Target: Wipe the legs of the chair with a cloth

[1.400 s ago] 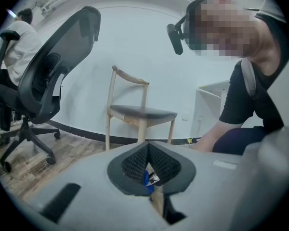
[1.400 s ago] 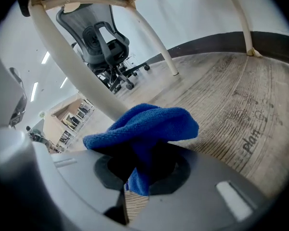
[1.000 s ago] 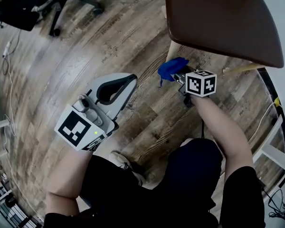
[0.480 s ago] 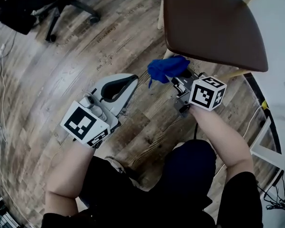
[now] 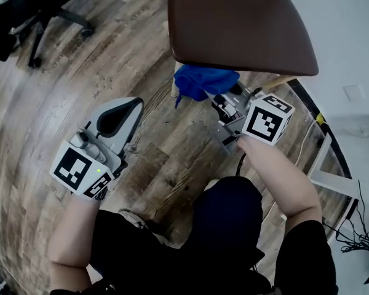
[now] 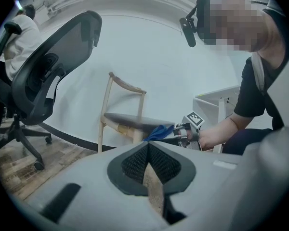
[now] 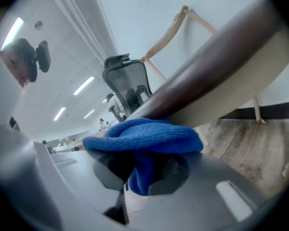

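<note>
Right gripper (image 5: 226,98), fingers clamping the cloth (image 5: 203,80), has reached the chair leg (image 5: 173,91), ready to wipe; left gripper (image 5: 124,105) fingers closed, empty.

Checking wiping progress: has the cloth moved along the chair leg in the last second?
Yes. The cloth has gone up toward the seat: earlier a gap lay between them, now it sits right under the seat's edge.

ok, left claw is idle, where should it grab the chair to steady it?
Probably the rear post: slim, straight, upright, bare, and clear of the cloth the right claw holds under the seat. Bring the left claw in level from the open floor side, jaws opened first, one each side of the post.
</note>
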`<state>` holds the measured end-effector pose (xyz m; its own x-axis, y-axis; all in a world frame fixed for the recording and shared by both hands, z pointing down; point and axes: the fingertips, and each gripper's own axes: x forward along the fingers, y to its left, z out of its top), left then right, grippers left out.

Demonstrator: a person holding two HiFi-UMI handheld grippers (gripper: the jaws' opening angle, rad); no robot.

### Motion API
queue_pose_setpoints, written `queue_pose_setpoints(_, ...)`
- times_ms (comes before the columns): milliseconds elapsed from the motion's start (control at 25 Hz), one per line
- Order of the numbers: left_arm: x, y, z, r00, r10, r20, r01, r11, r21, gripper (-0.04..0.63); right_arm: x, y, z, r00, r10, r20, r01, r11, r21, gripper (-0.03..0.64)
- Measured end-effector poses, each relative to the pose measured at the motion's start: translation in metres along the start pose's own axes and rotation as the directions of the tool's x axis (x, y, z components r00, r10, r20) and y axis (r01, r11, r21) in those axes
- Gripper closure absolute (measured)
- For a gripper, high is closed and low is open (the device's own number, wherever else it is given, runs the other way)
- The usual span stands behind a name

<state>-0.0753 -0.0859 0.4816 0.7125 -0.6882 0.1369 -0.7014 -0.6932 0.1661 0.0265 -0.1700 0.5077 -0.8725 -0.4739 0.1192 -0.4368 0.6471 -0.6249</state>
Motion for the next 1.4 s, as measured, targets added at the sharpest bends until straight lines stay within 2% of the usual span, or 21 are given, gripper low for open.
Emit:
queue_pose_setpoints(280,0.002,0.004,0.003,1.000,-0.011,0.017,0.011,1.000,0.001,0.595,-0.041,-0.007,0.022,0.997,-0.082,0.001,0.082,0.996,-0.022,0.552)
queue_pose_setpoints(560,0.013,-0.005,0.001,1.000,-0.016,0.003,0.016,1.000,0.004,0.595,-0.117,-0.062,0.055,0.966,-0.258,0.023,0.258,0.966,-0.020,0.552)
queue_pose_setpoints(720,0.014,-0.004,-0.002,1.000,-0.009,-0.004,0.009,1.000,-0.002,0.595,-0.162,-0.099,0.075,0.924,-0.382,0.008,0.382,0.922,-0.065,0.552)
queue_pose_setpoints(920,0.016,-0.006,-0.002,1.000,-0.014,-0.005,0.014,1.000,0.002,0.595,-0.209,-0.130,0.099,0.871,-0.490,0.030,0.490,0.871,-0.009,0.552)
queue_pose_setpoints(1080,0.021,-0.008,-0.005,1.000,-0.023,-0.010,0.023,1.000,0.005,0.595,-0.228,-0.151,0.116,0.860,-0.509,0.031,0.510,0.859,-0.049,0.552)
queue_pose_setpoints(1200,0.024,-0.008,-0.008,0.999,-0.025,-0.022,0.025,1.000,0.002,0.595,-0.250,-0.173,0.115,0.779,-0.627,0.031,0.627,0.777,-0.043,0.552)
queue_pose_setpoints(1240,0.025,-0.008,-0.009,0.999,-0.025,-0.025,0.025,1.000,0.001,0.595,-0.250,-0.176,0.113,0.772,-0.635,0.035,0.635,0.772,-0.032,0.552)
queue_pose_setpoints(1360,0.024,-0.007,-0.012,0.999,-0.022,-0.034,0.022,1.000,-0.001,0.595,-0.239,-0.180,0.104,0.800,-0.598,0.045,0.598,0.801,0.012,0.552)
queue_pose_setpoints(1400,0.024,-0.006,-0.013,0.999,-0.019,-0.035,0.019,1.000,-0.002,0.595,-0.237,-0.183,0.099,0.802,-0.596,0.043,0.595,0.803,0.018,0.552)
